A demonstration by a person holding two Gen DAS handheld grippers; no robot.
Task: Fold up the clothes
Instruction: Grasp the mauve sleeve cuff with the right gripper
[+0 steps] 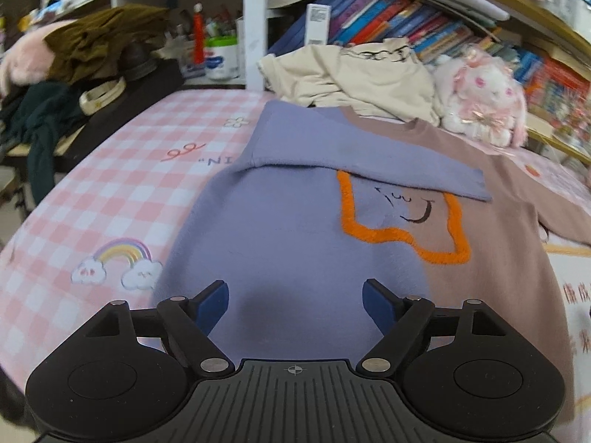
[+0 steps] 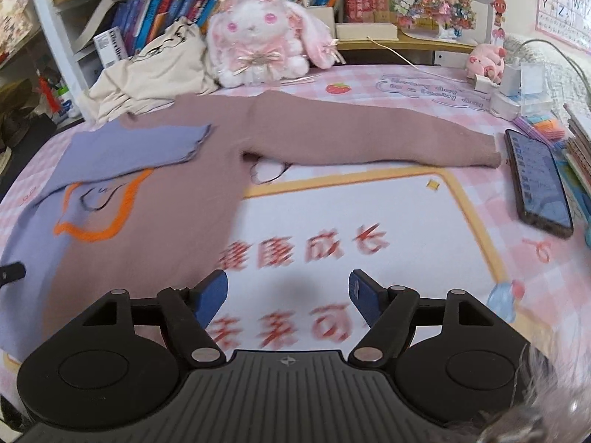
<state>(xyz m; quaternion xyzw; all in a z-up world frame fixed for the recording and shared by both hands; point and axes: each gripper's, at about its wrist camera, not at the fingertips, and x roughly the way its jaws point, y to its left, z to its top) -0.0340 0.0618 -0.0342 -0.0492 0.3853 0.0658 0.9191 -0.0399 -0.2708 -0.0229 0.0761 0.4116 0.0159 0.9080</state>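
A two-tone sweater, purple on one half (image 1: 280, 229) and mauve on the other (image 2: 177, 199), lies flat on the pink checked tablecloth (image 1: 103, 199), with an orange outlined motif (image 1: 402, 236) on its chest. Its purple sleeve (image 1: 332, 147) is folded across the chest. The mauve sleeve (image 2: 369, 129) lies stretched out to the right. My left gripper (image 1: 295, 306) is open and empty just above the purple hem. My right gripper (image 2: 288, 299) is open and empty over the printed cloth, right of the mauve hem.
A cream garment (image 1: 354, 74) and a plush bunny (image 2: 258, 37) lie behind the sweater, in front of bookshelves (image 1: 406, 22). A pile of dark clothes (image 1: 74, 74) lies at the far left. A phone (image 2: 535, 181), chargers (image 2: 517, 88) and stacked books (image 2: 580, 155) are at the right.
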